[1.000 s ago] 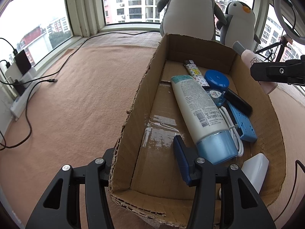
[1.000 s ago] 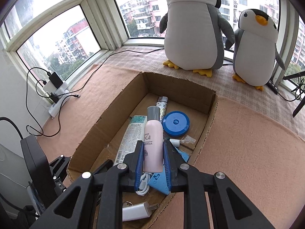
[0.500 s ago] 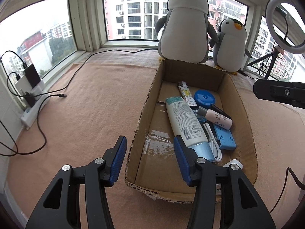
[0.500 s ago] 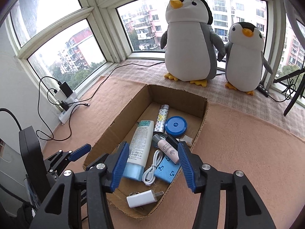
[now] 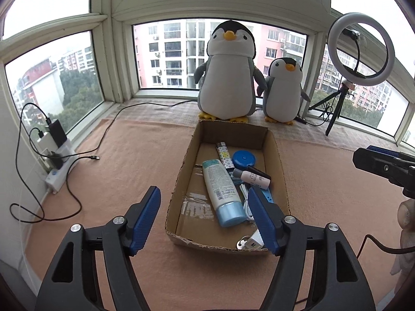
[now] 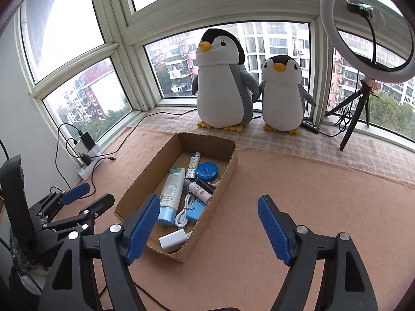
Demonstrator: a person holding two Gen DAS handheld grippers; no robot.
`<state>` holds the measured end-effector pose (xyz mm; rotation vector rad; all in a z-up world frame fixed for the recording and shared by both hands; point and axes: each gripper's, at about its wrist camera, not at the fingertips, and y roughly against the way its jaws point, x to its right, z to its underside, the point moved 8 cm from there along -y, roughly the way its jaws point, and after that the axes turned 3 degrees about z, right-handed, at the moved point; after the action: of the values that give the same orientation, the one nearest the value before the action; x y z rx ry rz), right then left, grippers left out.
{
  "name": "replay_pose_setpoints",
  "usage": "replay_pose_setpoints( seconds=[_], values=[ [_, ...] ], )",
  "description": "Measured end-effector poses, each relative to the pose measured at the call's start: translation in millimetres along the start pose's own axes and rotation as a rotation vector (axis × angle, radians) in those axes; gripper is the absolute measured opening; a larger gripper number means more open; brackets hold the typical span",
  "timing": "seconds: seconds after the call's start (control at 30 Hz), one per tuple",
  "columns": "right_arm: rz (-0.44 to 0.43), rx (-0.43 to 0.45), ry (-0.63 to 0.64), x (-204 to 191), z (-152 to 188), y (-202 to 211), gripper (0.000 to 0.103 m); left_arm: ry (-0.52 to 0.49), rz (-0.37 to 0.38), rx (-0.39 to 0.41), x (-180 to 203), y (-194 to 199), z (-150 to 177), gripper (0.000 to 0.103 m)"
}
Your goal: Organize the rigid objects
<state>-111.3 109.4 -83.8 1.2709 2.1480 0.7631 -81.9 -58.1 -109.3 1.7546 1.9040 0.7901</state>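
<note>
Left gripper (image 5: 205, 223) jaws released, nothing held, hovering at the near-left corner of the cardboard box (image 5: 181, 171). Power strip (image 5: 58, 173) and black cables at 9 o'clock by the window.

Box sits open on the pink mat (image 5: 129, 160), all items inside:
- large white tube with blue cap (image 5: 221, 190), left of centre, cap toward camera
- patterned lighter (image 5: 223, 154) at 12 o'clock, just beside the round blue case (image 5: 243, 158)
- small pink bottle (image 5: 251, 178) lying flat, resting on the other items at 3 o'clock
- white cable (image 5: 245, 198) and blue block (image 6: 195, 210) next to the tube cap
- white charger (image 6: 172, 239) at 6 o'clock, near wall

Two plush penguins (image 5: 228, 77) behind the box at 12. Ring light on tripod (image 5: 360, 49) at 2 o'clock.

Right gripper (image 6: 207, 229) jaws spread wide, empty, above the mat just right of the box's near end.
</note>
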Motion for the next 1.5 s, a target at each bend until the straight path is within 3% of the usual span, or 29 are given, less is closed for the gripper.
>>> replay_pose_setpoints(
  seconds=[0.23, 0.53, 1.5],
  values=[
    [0.045, 0.052, 0.027, 4.0, 9.3, 29.4, 0.089, -0.005, 0.005, 0.019, 7.9, 26.9, -3.9, 0.077],
    [0.092, 0.102, 0.019, 8.8, 15.6, 56.3, 0.095, -0.029, -0.002, 0.044, 17.3, 51.0, -3.9, 0.081],
    [0.099, 0.088, 0.006, 14.4, 21.4, 55.9, 0.096, -0.022, -0.002, 0.035, 21.1, 54.4, -0.9, 0.081]
  ],
)
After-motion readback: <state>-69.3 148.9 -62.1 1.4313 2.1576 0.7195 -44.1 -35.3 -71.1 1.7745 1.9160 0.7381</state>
